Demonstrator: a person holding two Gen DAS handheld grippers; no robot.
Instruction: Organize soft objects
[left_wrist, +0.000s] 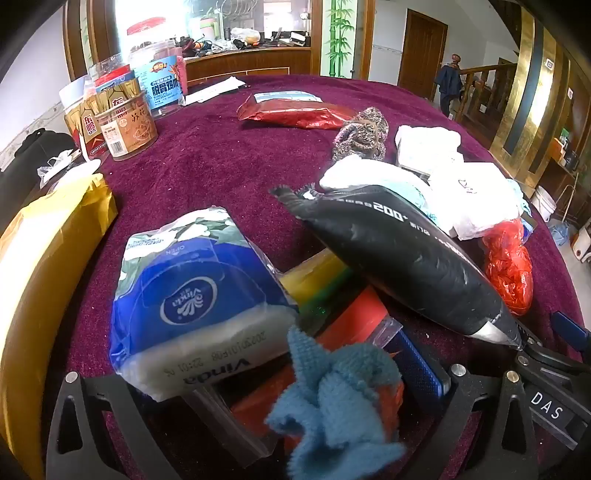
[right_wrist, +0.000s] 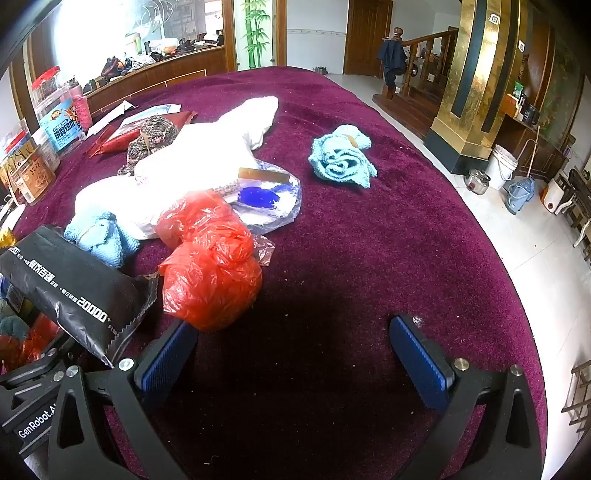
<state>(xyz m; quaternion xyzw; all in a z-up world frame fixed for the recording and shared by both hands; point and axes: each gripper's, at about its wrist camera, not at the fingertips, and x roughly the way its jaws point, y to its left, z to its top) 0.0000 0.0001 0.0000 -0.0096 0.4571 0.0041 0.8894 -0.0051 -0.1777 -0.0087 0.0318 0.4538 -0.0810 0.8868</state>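
In the left wrist view my left gripper (left_wrist: 295, 373) stands wide open over a pile. A blue-and-white tissue pack (left_wrist: 192, 295) covers its left finger. A crumpled blue cloth (left_wrist: 332, 398) and an orange packet (left_wrist: 354, 317) lie between the fingers; no pad visibly presses on them. A black pouch (left_wrist: 406, 251) leans across the pile. My right gripper (right_wrist: 291, 328) is open over bare purple cloth with nothing between its fingers. A red plastic bag (right_wrist: 210, 269) sits just past its left fingertip. Farther off lie a light blue towel (right_wrist: 341, 157) and white bags (right_wrist: 195, 155).
Jars and tins (left_wrist: 125, 122) stand at the table's far left, a yellow bag (left_wrist: 48, 243) at the left edge. A red foil packet (left_wrist: 291, 114) and a knitted piece (left_wrist: 364, 133) lie mid-table. The purple table (right_wrist: 406, 240) ends at the right above a tiled floor.
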